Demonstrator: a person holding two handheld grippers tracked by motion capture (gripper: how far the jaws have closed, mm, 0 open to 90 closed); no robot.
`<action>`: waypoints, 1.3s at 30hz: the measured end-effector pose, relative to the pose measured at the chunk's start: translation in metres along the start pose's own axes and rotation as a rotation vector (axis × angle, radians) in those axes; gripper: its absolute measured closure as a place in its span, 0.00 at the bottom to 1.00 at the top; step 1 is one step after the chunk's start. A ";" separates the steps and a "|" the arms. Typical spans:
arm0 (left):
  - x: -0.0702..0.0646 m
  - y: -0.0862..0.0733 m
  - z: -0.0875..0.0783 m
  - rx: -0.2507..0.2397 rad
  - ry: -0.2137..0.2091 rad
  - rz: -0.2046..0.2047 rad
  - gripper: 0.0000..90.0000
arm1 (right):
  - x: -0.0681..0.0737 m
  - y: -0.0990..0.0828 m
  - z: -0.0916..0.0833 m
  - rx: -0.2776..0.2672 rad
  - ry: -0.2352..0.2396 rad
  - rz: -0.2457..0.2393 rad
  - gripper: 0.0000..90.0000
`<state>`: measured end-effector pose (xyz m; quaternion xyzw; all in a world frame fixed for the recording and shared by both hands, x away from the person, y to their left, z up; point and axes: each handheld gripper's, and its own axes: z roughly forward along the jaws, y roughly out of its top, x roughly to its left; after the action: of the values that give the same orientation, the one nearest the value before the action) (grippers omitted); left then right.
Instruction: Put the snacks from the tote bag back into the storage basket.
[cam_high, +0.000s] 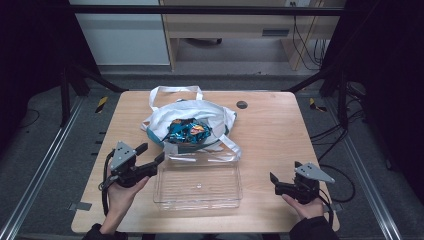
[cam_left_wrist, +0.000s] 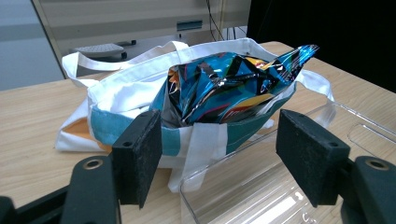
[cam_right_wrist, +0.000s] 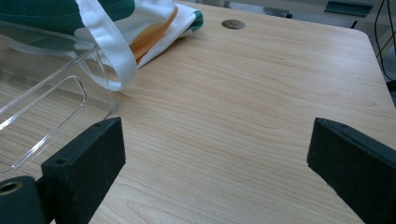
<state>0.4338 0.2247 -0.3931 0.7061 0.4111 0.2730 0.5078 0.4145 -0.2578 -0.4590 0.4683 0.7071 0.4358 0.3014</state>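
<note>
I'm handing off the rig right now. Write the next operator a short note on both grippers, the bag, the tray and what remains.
Left gripper: open, empty, aimed at the white cloth tote bag.
Right gripper: open, empty, over bare wooden table, right of the clear plastic tray.
Shiny blue snack packet: inside the bag, top sticking out.
Tray: nothing in it; it touches the bag's near side.
Done: nothing moved yet.
Left: probably take the packet out and set it in the tray.

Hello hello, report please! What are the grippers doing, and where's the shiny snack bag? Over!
Left gripper open, aimed at snack bag. Right gripper open, holding nothing. Snack bag sits in tote, behind clear tray. Nothing in the way.
</note>
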 end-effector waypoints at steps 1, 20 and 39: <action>0.000 0.002 0.001 0.000 -0.003 -0.001 0.35 | 0.000 0.000 0.000 -0.001 -0.001 0.001 0.05; 0.004 0.018 0.016 0.008 -0.007 0.003 0.35 | 0.001 0.001 0.000 -0.005 -0.002 0.000 0.05; 0.006 0.017 0.047 0.063 0.008 0.030 0.40 | 0.000 0.001 0.000 0.000 0.002 -0.004 0.05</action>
<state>0.4797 0.2038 -0.3931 0.7266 0.4111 0.2704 0.4795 0.4151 -0.2571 -0.4583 0.4663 0.7085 0.4355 0.3014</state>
